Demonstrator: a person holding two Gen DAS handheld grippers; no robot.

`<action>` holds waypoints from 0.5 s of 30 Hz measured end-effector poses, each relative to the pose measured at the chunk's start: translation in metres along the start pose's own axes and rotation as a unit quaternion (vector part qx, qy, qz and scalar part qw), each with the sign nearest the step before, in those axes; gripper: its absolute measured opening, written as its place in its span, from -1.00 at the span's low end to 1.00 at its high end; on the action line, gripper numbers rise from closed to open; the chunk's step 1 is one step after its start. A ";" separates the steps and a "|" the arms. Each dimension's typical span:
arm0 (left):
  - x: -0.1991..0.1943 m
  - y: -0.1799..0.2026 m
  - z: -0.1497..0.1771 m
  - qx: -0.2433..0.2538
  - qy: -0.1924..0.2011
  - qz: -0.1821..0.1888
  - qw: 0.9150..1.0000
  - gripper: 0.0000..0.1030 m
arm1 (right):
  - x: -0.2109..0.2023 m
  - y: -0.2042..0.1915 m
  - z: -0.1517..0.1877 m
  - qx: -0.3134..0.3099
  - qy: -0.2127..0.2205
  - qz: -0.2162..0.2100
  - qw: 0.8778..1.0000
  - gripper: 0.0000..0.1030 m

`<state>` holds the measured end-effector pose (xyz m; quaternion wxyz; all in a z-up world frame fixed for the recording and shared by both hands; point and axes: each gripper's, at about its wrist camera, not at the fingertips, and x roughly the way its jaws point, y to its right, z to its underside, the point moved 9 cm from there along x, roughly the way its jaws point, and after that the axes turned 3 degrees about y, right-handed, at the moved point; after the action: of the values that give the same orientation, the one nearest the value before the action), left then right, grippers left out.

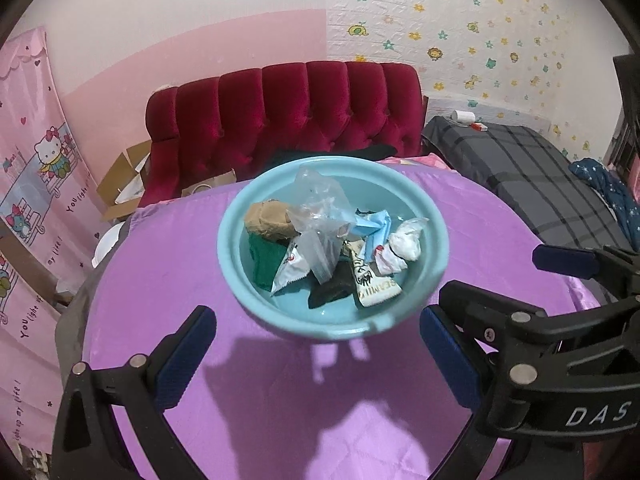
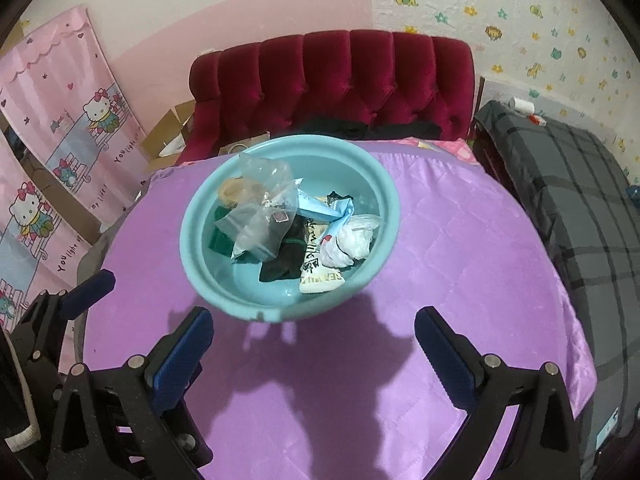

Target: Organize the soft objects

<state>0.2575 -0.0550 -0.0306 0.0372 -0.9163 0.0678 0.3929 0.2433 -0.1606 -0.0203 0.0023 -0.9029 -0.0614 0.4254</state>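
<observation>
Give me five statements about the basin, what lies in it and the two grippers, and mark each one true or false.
1. The light blue basin stands on a purple cloth. True.
2. The left gripper is shut on the clear plastic bag. False: it is open and holds nothing, short of the basin.
3. A crumpled white bag lies at the right side of the basin. True.
4. The basin is empty. False: it holds soft things, among them a green cloth and a tan rolled cloth.
5. The right gripper is open. True.
</observation>
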 end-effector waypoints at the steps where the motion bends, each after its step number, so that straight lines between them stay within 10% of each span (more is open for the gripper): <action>1: -0.004 0.001 0.003 -0.001 -0.001 -0.002 1.000 1.00 | -0.003 0.000 0.002 0.000 0.001 0.001 1.000 1.00; 15: -0.045 0.012 0.048 -0.016 0.015 -0.019 1.000 1.00 | -0.044 -0.007 0.049 -0.019 0.043 0.017 0.999 1.00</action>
<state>0.1906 -0.0572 -0.0306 0.0294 -0.9239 0.0446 0.3789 0.1775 -0.1614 -0.0176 -0.0193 -0.9212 -0.0535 0.3849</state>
